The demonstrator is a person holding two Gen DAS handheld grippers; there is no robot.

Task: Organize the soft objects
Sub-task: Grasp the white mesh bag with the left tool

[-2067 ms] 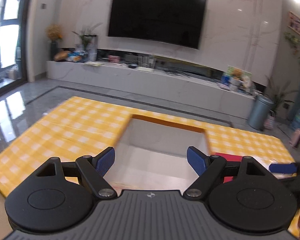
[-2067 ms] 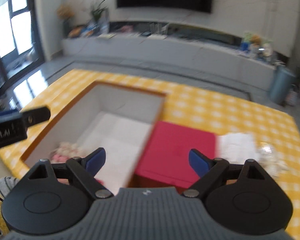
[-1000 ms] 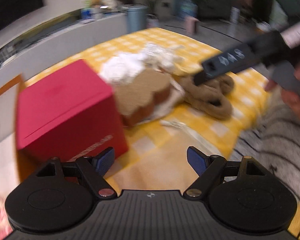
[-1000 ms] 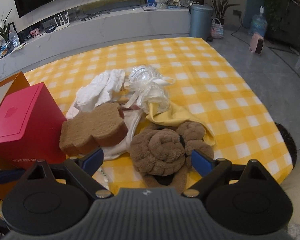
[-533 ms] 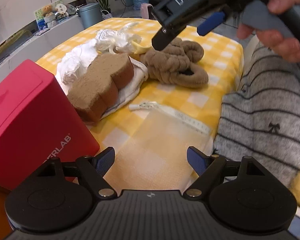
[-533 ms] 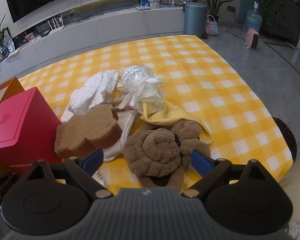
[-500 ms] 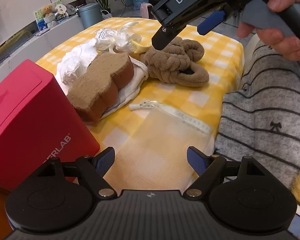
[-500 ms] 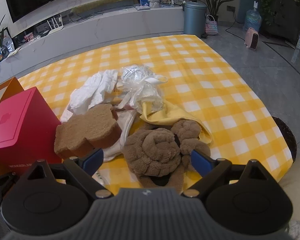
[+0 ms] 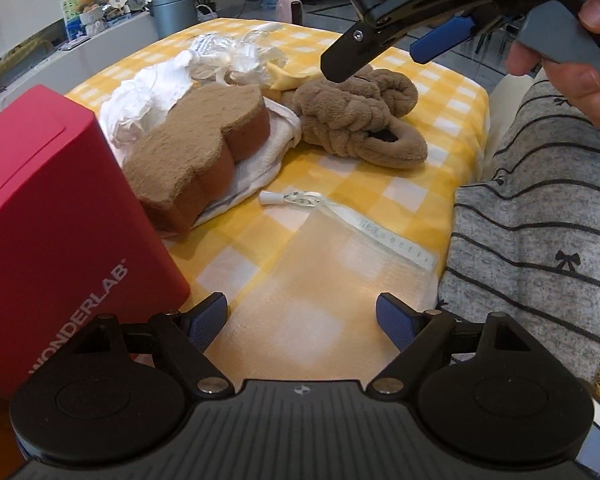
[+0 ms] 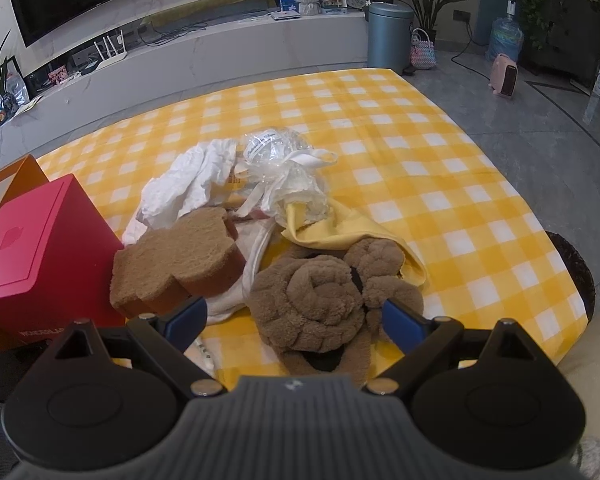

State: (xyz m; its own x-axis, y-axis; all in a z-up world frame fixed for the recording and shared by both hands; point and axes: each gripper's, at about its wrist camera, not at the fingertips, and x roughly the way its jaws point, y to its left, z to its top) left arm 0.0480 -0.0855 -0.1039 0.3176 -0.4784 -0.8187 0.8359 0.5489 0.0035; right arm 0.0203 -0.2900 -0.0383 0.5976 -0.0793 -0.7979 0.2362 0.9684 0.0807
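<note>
Right wrist view shows the right claw (image 10: 295, 316) open and empty, its pads on either side of the brown slippers (image 10: 324, 300) near the front edge of the surface (image 10: 440, 168). To take them well, I judge it should drop straight down, bite the thick braided top rather than a loose edge, and close firmly, since plush squashes and slips. The yellow cloth (image 10: 340, 228) lies under and behind them and could come along if the pads go too deep.

Left to right I count one red box (image 10: 32, 240), one brown sponge (image 10: 176, 256) resting on one white towel (image 10: 252, 264), one crumpled white cloth (image 10: 188, 180), one clear plastic bag (image 10: 280, 160), the yellow cloth, and two slippers, though the second is partly hidden.

From the left wrist, the left claw (image 9: 302, 320) hangs open and empty over one mesh bag (image 9: 340, 264).
</note>
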